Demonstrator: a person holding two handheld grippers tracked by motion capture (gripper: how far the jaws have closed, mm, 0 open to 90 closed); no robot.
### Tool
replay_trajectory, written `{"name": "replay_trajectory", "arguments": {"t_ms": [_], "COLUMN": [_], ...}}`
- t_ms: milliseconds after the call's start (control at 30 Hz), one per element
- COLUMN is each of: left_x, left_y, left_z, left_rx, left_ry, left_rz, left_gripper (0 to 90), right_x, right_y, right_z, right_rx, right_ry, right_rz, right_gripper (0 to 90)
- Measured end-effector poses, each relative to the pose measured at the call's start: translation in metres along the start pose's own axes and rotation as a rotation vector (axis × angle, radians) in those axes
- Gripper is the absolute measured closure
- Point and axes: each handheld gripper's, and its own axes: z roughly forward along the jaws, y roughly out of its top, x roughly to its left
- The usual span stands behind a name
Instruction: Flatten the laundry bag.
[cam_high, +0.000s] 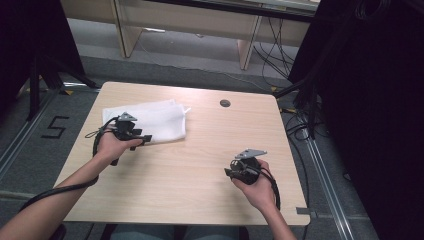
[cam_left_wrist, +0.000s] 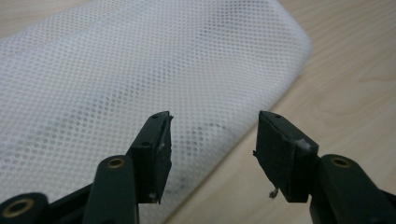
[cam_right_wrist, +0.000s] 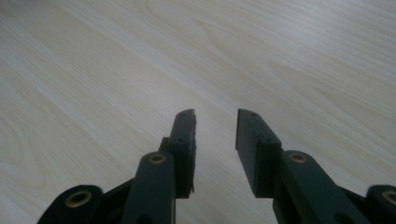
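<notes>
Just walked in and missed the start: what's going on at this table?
A person sits at a wooden table with a pair of tongs in each hand. The left tongs are open at the near edge of a folded white mesh cloth, which lies flat at the table's far left; nothing is gripped yet. The right tongs are partly open over bare wood at the near right, holding nothing.

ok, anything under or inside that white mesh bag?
The white mesh bag lies flat on the wooden table. Faint dark smudges show through the mesh near its edge; what they are I cannot tell. The left gripper stands open at that edge.
</notes>
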Motion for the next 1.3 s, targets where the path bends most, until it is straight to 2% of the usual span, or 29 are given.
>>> {"name": "replay_trajectory", "arguments": {"t_ms": [33,67,100,133,200,233,300,333,367,400,467,500,533,567,600,700,733,767,800,833,867,900,967,1067,1100,1167,1200,1267,1300], "left_x": [0.0,0.002,0.004,0.006,0.007,0.006,0.005,0.003,0.002,0.001,0.0,-0.003,-0.003,-0.004,-0.005,-0.005,-0.004,-0.005,-0.005,-0.005,-0.005,-0.004,-0.004,-0.004,-0.005,-0.008,-0.008,-0.012,-0.016], "left_y": [0.0,0.002,0.004,0.006,0.007,0.009,0.009,0.009,0.01,0.01,0.01,0.008,0.008,0.007,0.007,0.009,0.01,0.01,0.009,0.009,0.009,0.009,0.008,0.008,0.008,0.009,0.009,0.008,0.006], "left_z": [0.0,0.004,0.008,0.014,0.019,0.023,0.026,0.029,0.033,0.035,0.038,0.042,0.042,0.045,0.045,0.045,0.045,0.044,0.044,0.044,0.044,0.043,0.043,0.042,0.042,0.04,0.039,0.036,0.035], "left_rx": [0.0,0.01,0.029,0.029,0.037,0.057,0.056,0.059,0.069,0.072,0.075,0.104,0.104,0.121,0.117,0.135,0.139,0.143,0.144,0.137,0.137,0.146,0.141,0.152,0.161,0.177,0.198,0.218,0.218], "left_ry": [0.0,0.012,0.018,0.019,0.009,0.009,0.013,0.016,0.011,0.02,0.015,0.005,0.005,-0.003,0.001,-0.023,-0.028,-0.047,-0.064,-0.065,-0.072,-0.094,-0.1,-0.112,-0.112,-0.124,-0.132,-0.15,-0.166], "left_rz": [0.0,0.005,0.013,0.013,0.006,0.018,0.023,0.027,0.036,0.035,0.041,0.058,0.058,0.093,0.098,0.11,0.128,0.144,0.156,0.168,0.165,0.163,0.144,0.151,0.163,0.194,0.22,0.267,0.283], "left_gripper": [45.0,45.0,45.2,44.1,43.1,41.7,41.3,41.3,40.7,40.7,40.9,43.9,44.4,45.2,46.5,54.6,54.6,60.4,67.9,70.6,76.2,79.7,81.3,84.8,85.7,85.8,86.1,86.2,86.1], "right_x": [-0.002,-0.002,-0.002,-0.003,-0.004,-0.006,-0.006,-0.005,-0.005,-0.005,-0.004,-0.005,-0.005,-0.004,-0.003,-0.001,-0.001,0.0,-0.003,-0.002,0.001,0.0,0.0,-0.002,-0.001,-0.003,-0.003,-0.004,-0.005], "right_y": [0.0,0.0,0.0,-0.002,-0.002,-0.002,-0.002,-0.001,-0.001,-0.002,-0.002,-0.002,-0.002,-0.003,-0.002,-0.003,-0.002,-0.002,-0.003,-0.002,-0.002,-0.002,-0.002,-0.001,-0.002,-0.001,-0.001,-0.001,0.0], "right_z": [-0.002,-0.002,-0.004,-0.002,-0.002,-0.005,-0.005,-0.006,-0.005,-0.002,-0.002,-0.002,-0.002,0.002,-0.001,0.001,0.001,0.003,0.006,0.005,0.004,0.005,0.004,0.001,0.001,-0.001,-0.001,0.0,-0.002], "right_rx": [0.031,0.031,0.033,0.004,-0.001,0.023,0.023,0.031,0.017,-0.009,-0.006,0.02,0.02,0.0,0.031,0.026,0.046,0.027,-0.007,0.0,0.017,0.009,0.01,0.019,-0.004,0.017,0.004,-0.017,0.008], "right_ry": [-0.002,-0.002,0.002,0.007,0.007,0.01,0.01,0.015,0.013,0.016,0.02,0.021,0.021,0.022,0.033,0.037,0.043,0.046,0.036,0.039,0.052,0.041,0.042,0.045,0.049,0.044,0.041,0.038,0.038], "right_rz": [-0.027,-0.027,-0.006,0.008,0.005,-0.01,-0.009,0.01,-0.01,-0.005,0.002,-0.023,-0.023,-0.025,-0.009,0.006,0.016,0.014,-0.028,-0.027,0.02,-0.007,-0.002,-0.01,0.027,0.002,0.024,0.013,0.024], "right_gripper": [68.5,68.5,68.4,67.7,67.5,67.3,67.2,67.1,67.0,66.9,66.8,66.7,66.7,66.7,66.7,66.7,66.7,66.6,66.4,66.4,66.3,66.2,66.2,66.0,66.1,66.1,66.1,66.0,66.0]}}
